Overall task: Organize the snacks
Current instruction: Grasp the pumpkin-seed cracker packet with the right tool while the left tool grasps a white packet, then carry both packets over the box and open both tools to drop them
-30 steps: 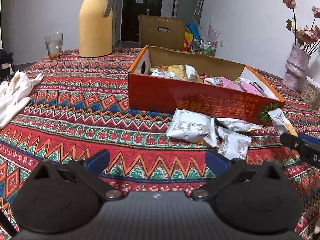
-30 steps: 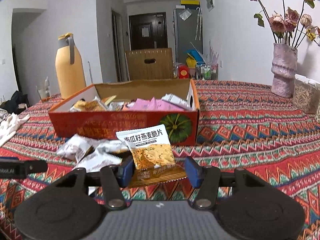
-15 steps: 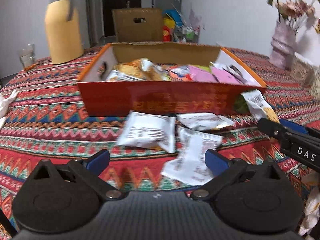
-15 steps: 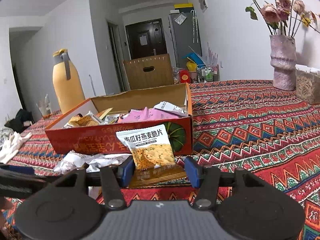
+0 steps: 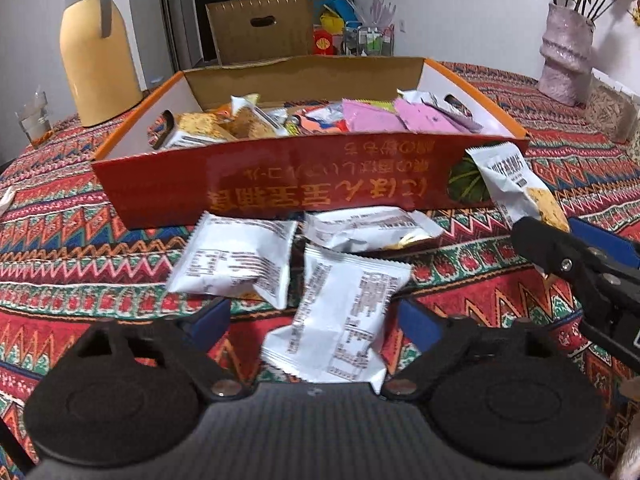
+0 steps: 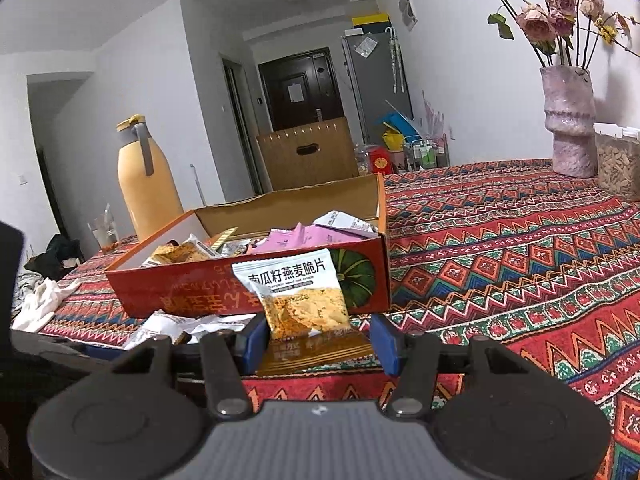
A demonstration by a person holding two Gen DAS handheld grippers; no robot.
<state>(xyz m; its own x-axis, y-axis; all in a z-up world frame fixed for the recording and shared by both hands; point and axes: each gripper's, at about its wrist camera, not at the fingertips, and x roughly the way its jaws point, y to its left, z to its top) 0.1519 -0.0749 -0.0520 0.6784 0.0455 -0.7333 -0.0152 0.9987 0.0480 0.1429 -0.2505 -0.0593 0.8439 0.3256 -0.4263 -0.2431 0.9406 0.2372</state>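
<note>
A red cardboard box (image 5: 280,184) (image 6: 192,292) holds several snack packets. Three white packets lie on the tablecloth in front of it. My left gripper (image 5: 316,322) is open, its blue fingers on either side of the nearest white packet (image 5: 344,320), low over the cloth. My right gripper (image 6: 316,340) is shut on a white and orange oat-crisp packet (image 6: 300,296) and holds it upright, just in front of the box's right end. That packet (image 5: 516,184) and the right gripper show at the right of the left wrist view.
A yellow thermos (image 5: 98,44) and a glass (image 5: 34,124) stand back left. A pink vase with flowers (image 6: 568,120) and a clear container (image 6: 618,160) stand at the right. A white cloth (image 6: 44,304) lies at the left. A brown carton (image 5: 260,28) stands behind the table.
My left gripper has swung right and moved forward and down, so the nearest white packet now lies between its fingers. My right gripper has lifted slightly with its packet.
</note>
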